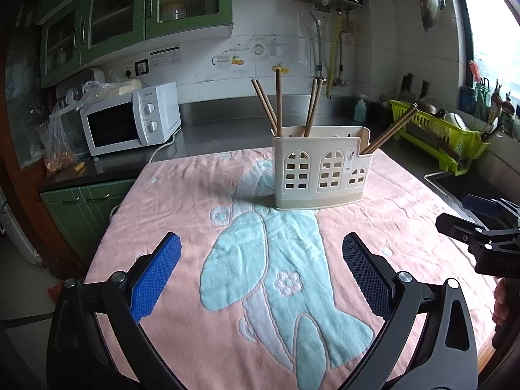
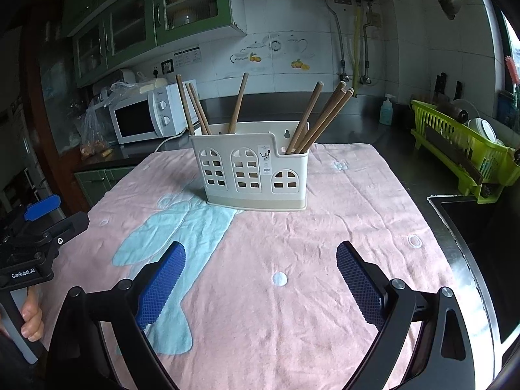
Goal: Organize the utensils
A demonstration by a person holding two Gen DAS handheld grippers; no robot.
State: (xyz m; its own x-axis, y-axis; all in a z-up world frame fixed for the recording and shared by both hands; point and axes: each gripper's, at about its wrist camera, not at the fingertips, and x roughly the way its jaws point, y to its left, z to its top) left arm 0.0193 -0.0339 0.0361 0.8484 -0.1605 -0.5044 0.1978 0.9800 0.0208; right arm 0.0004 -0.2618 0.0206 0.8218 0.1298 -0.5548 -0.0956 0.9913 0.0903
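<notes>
You are holding each hand-held gripper (image 1: 261,279) (image 2: 260,284) spread and empty, while every chopstick (image 2: 239,102) is already standing in the cream holder (image 2: 250,172) mid-frame, leaving nothing on the towel (image 2: 292,243).

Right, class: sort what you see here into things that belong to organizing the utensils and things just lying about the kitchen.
Belongs to the job:
wooden chopsticks
cream utensil holder
left gripper, open
right gripper, open

Just lying about:
microwave
green dish rack
soap bottle
pink towel
</notes>
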